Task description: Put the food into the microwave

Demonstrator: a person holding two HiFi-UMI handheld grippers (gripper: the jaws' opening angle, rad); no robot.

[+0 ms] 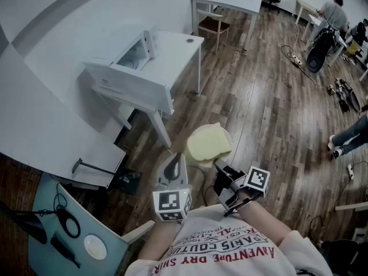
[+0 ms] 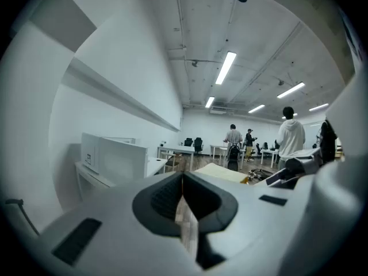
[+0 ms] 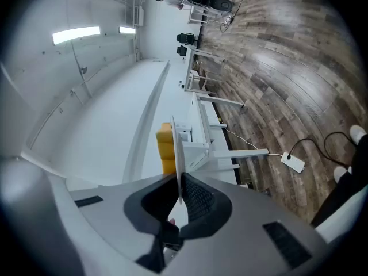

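Right gripper [image 1: 220, 167] pinches only the plate's [image 1: 227, 134] near rim, left gripper [image 1: 172, 168] closed on nothing; any tilt toward the microwave [image 1: 133, 59] could slide the bread slice [image 1: 207, 144] off.
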